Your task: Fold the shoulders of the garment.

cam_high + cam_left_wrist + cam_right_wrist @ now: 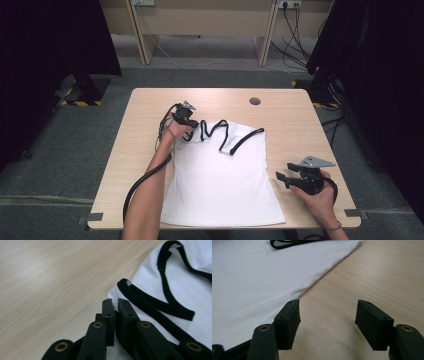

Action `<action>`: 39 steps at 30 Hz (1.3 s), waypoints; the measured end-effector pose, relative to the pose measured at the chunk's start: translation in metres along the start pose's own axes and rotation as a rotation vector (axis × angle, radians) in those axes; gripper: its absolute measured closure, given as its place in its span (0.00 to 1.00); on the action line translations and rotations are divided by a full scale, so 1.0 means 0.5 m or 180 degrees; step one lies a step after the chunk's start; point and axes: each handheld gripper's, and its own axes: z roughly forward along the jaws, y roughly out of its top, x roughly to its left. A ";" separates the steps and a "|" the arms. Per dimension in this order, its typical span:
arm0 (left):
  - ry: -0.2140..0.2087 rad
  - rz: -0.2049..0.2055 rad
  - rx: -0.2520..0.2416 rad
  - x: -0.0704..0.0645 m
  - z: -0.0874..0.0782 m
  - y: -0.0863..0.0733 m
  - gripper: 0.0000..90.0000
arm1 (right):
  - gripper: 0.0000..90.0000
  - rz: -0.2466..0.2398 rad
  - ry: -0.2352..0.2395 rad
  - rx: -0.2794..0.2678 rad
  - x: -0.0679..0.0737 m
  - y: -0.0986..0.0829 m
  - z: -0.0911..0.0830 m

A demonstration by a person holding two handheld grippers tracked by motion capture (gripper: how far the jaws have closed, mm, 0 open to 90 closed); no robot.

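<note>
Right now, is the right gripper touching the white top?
Apart. In the right gripper view, the open right gripper sits over bare table, the white top edge just beside its left jaw.

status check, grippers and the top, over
Left hand-held gripper shut on top at its black-trimmed shoulder. Right hand-held gripper open over bare table beside the top's edge. Nothing in the way.

Bare table [295,125] lies open right of the white top [220,185]; its black-trimmed straps [227,137] sprawl across the far edge; left strip stays narrow.
</note>
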 end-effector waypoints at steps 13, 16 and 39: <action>-0.0124 0.0288 -0.0333 -0.048 -0.084 0.032 0.95 | 0.41 0.0002 -0.0008 0.0002 0.000 0.000 0.000; -0.0141 0.0382 -0.0343 -0.065 -0.097 0.022 0.95 | 0.41 -0.0001 -0.0008 0.0001 0.000 0.000 0.000; -0.0370 0.1062 0.0104 -0.192 -0.133 -0.122 0.62 | 0.44 -0.0243 0.0095 0.0164 0.012 0.036 0.019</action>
